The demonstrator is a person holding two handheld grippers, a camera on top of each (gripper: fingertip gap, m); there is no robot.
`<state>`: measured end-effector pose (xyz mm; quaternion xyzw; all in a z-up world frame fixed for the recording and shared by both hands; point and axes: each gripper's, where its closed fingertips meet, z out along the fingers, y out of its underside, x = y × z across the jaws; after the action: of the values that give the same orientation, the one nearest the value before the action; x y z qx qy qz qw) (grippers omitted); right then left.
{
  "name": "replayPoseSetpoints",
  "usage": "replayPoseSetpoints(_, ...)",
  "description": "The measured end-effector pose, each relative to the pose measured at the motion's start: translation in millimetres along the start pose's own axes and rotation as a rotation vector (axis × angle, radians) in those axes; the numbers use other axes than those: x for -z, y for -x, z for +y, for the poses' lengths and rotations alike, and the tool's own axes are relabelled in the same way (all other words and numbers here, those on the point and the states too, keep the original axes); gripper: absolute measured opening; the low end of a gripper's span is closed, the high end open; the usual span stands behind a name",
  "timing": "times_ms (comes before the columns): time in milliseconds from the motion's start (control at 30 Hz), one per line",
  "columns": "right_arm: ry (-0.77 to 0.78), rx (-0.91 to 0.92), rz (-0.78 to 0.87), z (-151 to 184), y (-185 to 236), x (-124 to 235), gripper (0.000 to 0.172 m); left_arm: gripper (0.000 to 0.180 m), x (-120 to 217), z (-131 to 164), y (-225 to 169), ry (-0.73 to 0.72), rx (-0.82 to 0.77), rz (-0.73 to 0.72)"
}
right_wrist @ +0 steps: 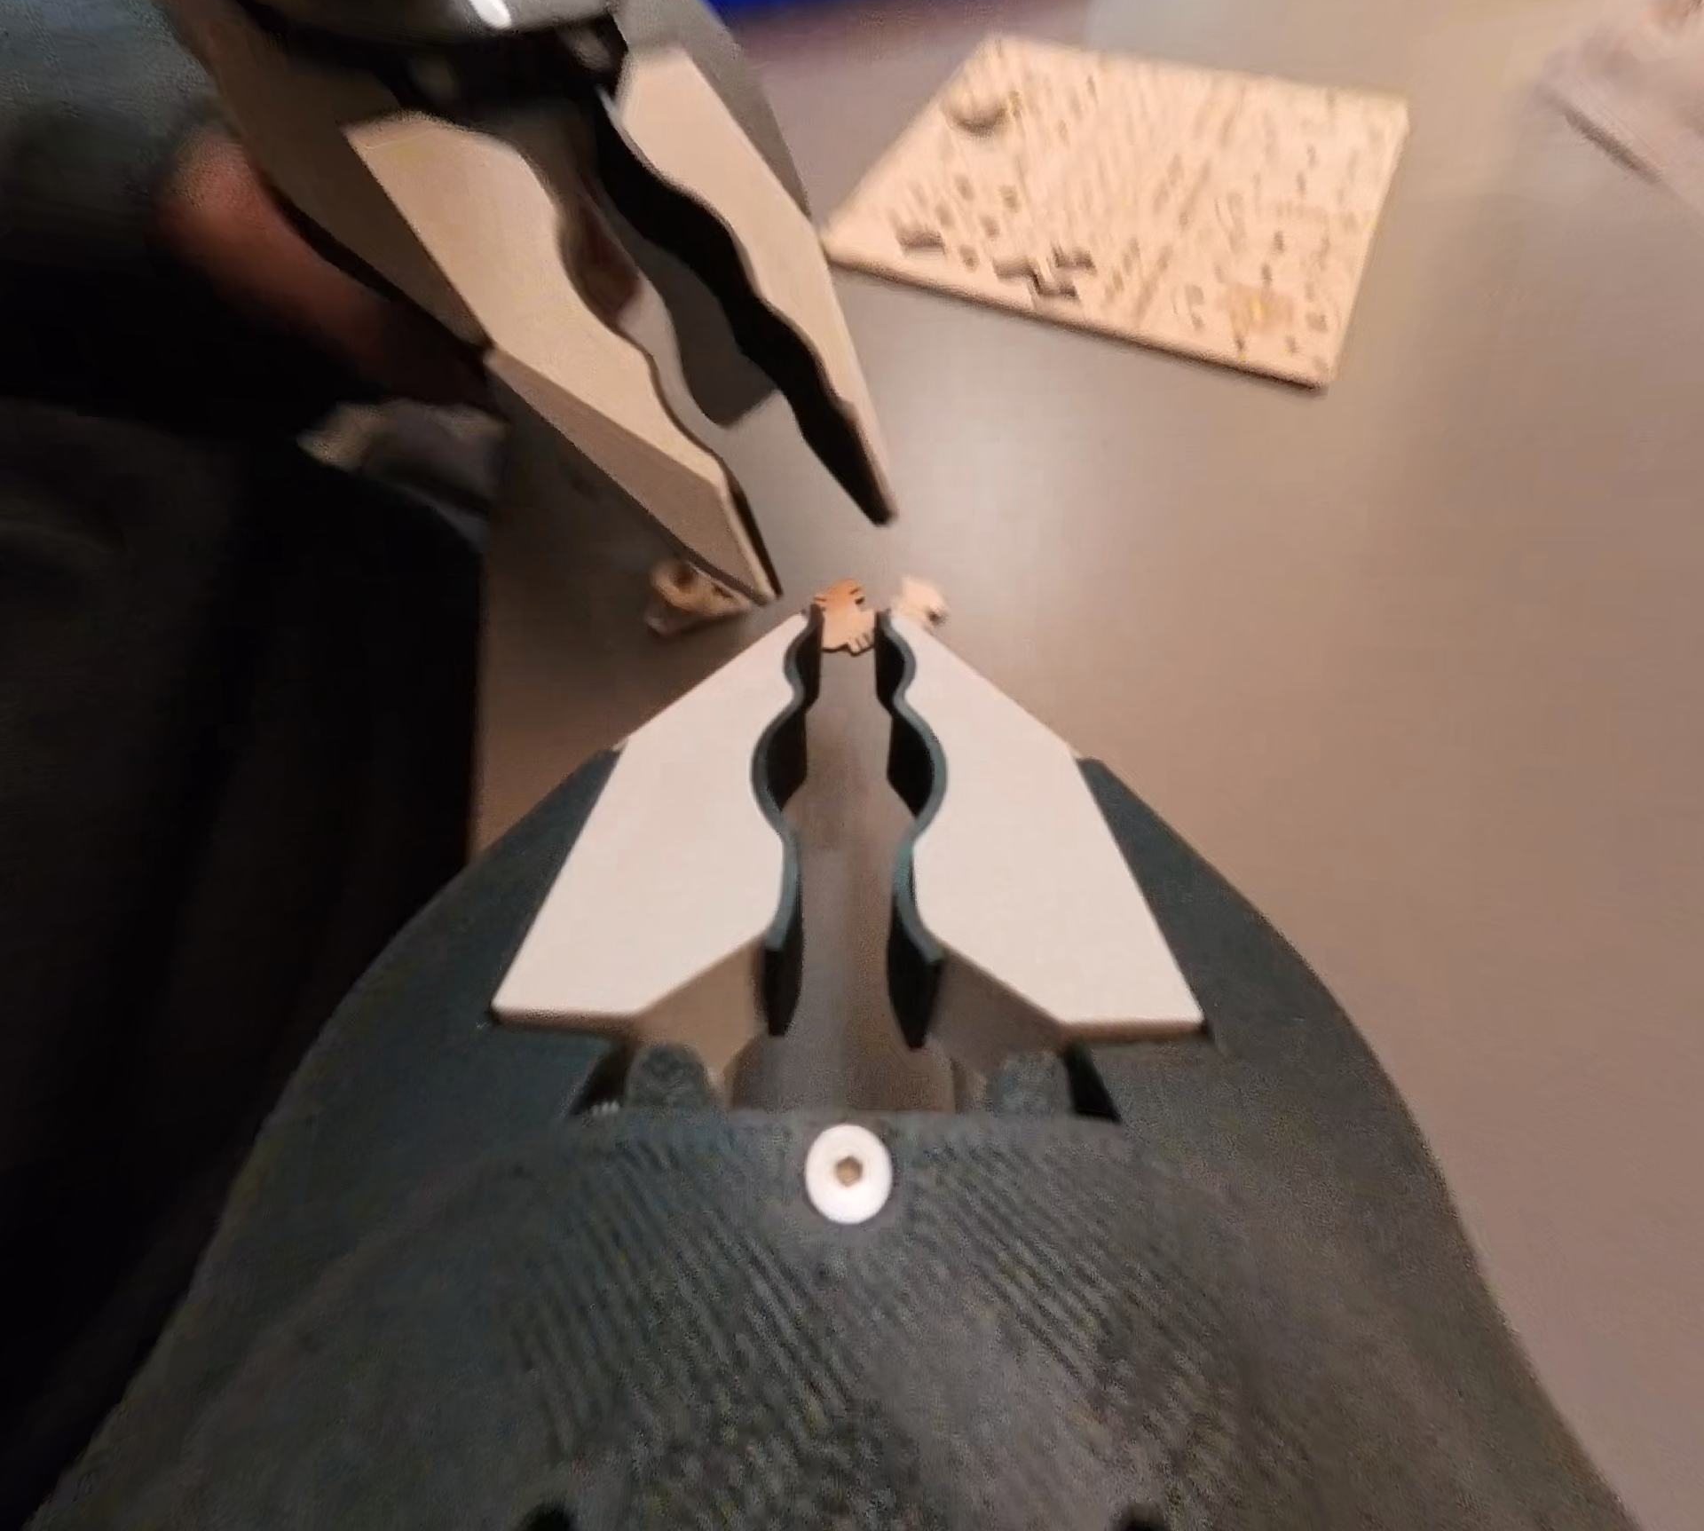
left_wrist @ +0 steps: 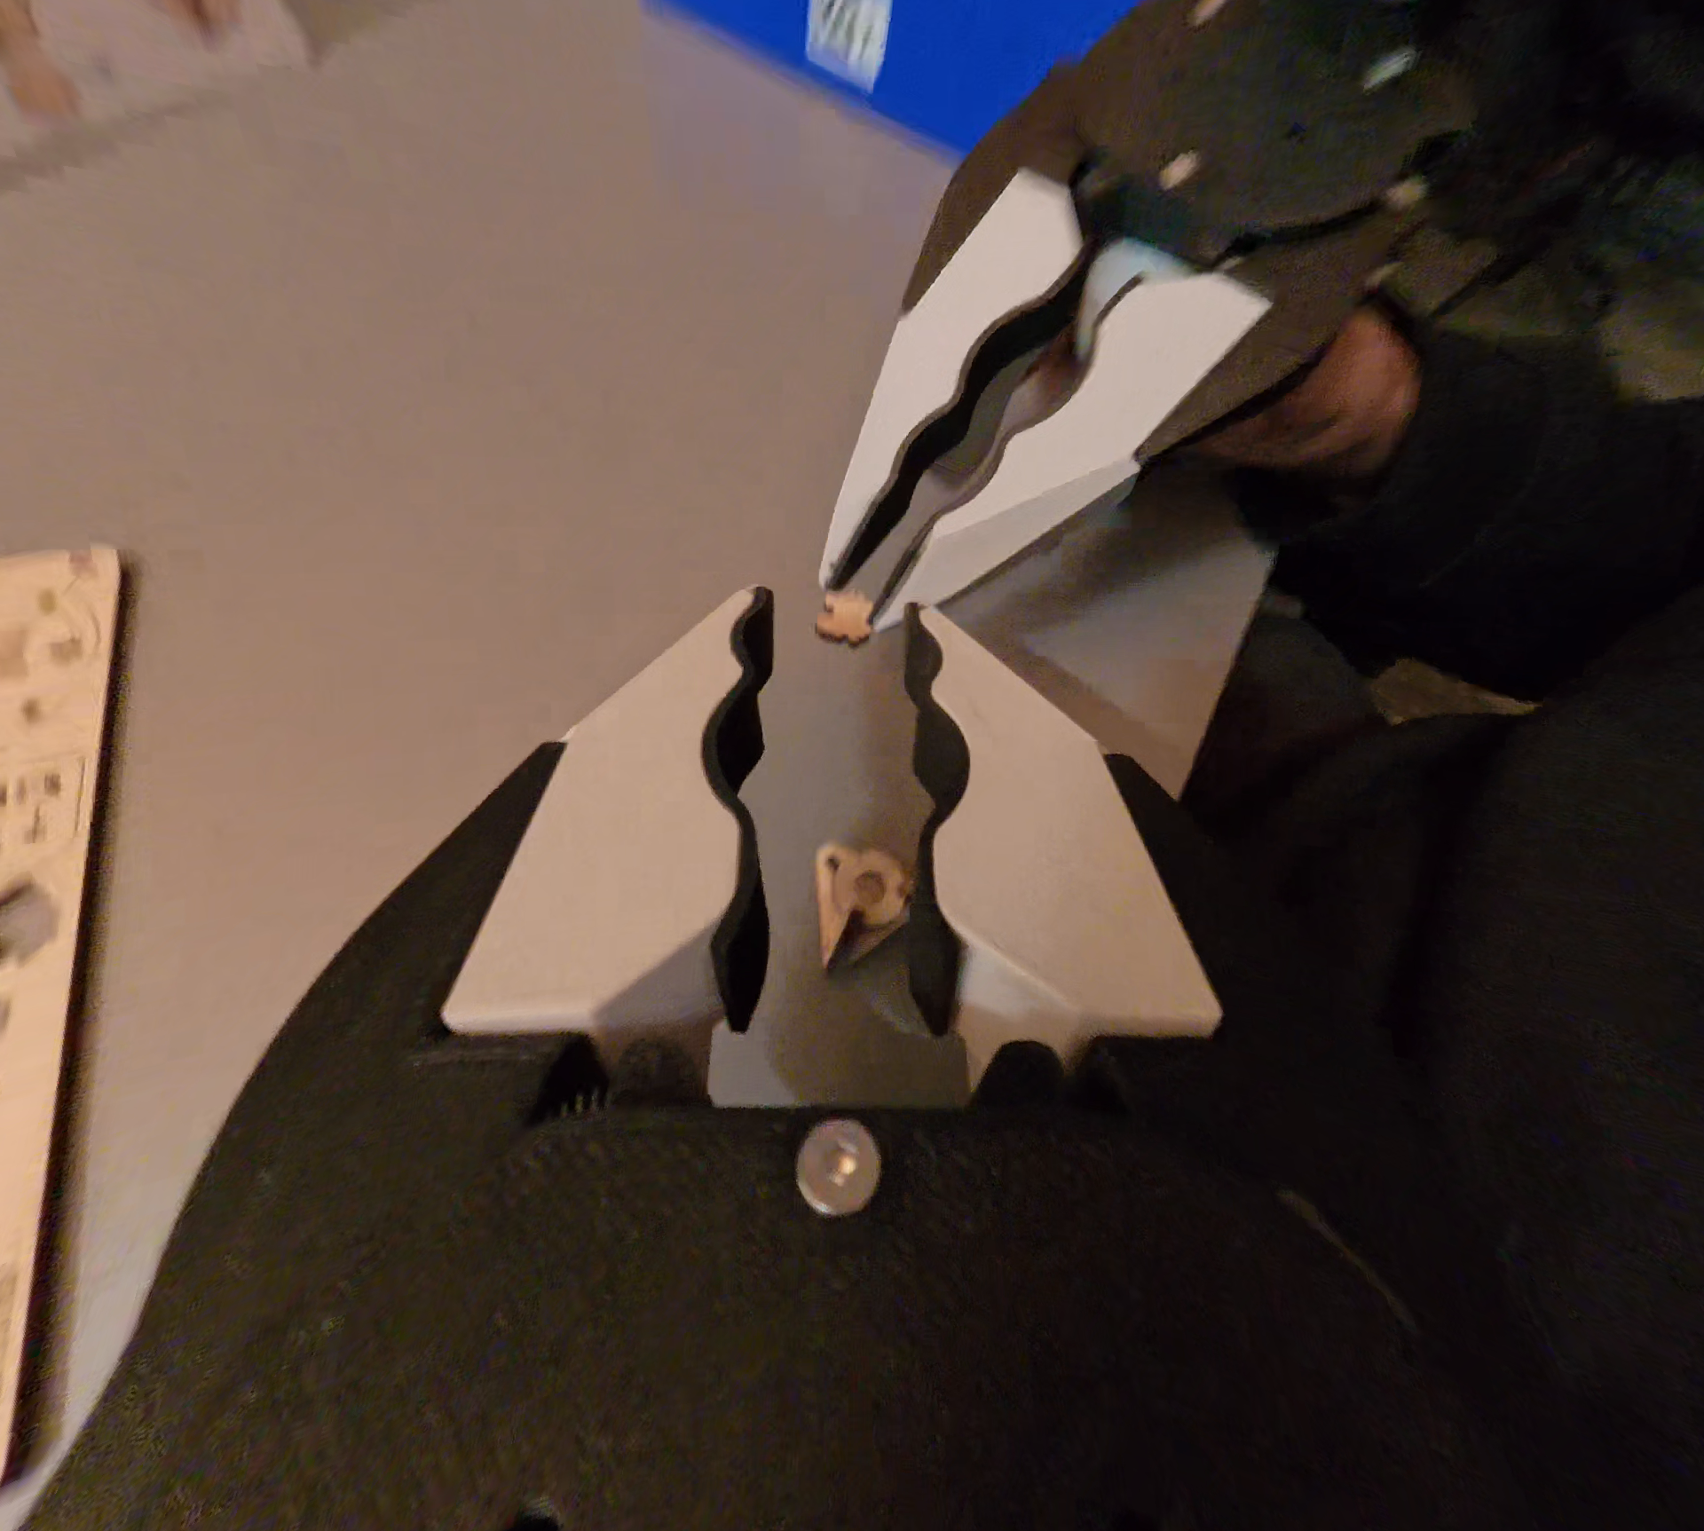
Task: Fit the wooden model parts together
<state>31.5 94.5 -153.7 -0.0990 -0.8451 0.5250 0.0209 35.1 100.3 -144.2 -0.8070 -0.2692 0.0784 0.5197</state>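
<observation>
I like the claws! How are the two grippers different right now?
The right gripper pinches a tiny wooden piece at its tips; the left gripper holds nothing. The right's fingers stand close together; the left's stand wider apart. Both have pale fingers with wavy black pads and hover over the grey table.
</observation>
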Motion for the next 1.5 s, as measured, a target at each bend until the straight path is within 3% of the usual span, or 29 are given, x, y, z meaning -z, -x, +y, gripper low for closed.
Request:
replayPoseSetpoints(100,-0.211,-0.118,-0.17,-29,14,19,0.009,0.035,23,-37,-16,-0.272,-0.071,0.076)
replayPoseSetpoints(267,-0.412,-0.339,-0.496,-54,28,44,0.009,0.038,31,-42,-28,-0.327,-0.007,0.218)
replayPoseSetpoints(367,-0.429,-0.379,-0.596,-57,37,46,0.009,0.033,32,-45,-38,-0.364,0.056,0.314)
replayPoseSetpoints(467,-0.388,-0.376,-0.627,-54,46,39,0.009,0.019,36,-46,-47,-0.383,0.08,0.393)
replayPoseSetpoints(533,-0.393,-0.395,-0.625,-55,45,38,0.009,0.0,40,-46,-55,-0.382,0.066,0.44)
replayPoseSetpoints(800,-0.387,-0.412,-0.632,-54,45,37,0.009,0.0,40,-48,-52,-0.395,0.108,0.441)
replayPoseSetpoints(900,-0.407,-0.427,-0.635,-55,42,39,0.009,0.025,42,-51,-51,-0.411,0.095,0.422)
replayPoseSetpoints(1000,-0.424,-0.436,-0.642,-56,41,42,0.009,0.031,43,-48,-47,-0.4,0.075,0.4)
replayPoseSetpoints(1300,-0.41,-0.464,-0.717,-56,48,43,0.009,0.01,38,-40,-50,-0.371,0.055,0.421)
replayPoseSetpoints(1500,-0.41,-0.482,-0.746,-56,50,43,0.009,0.005,40,-40,-52,-0.373,0.063,0.45)
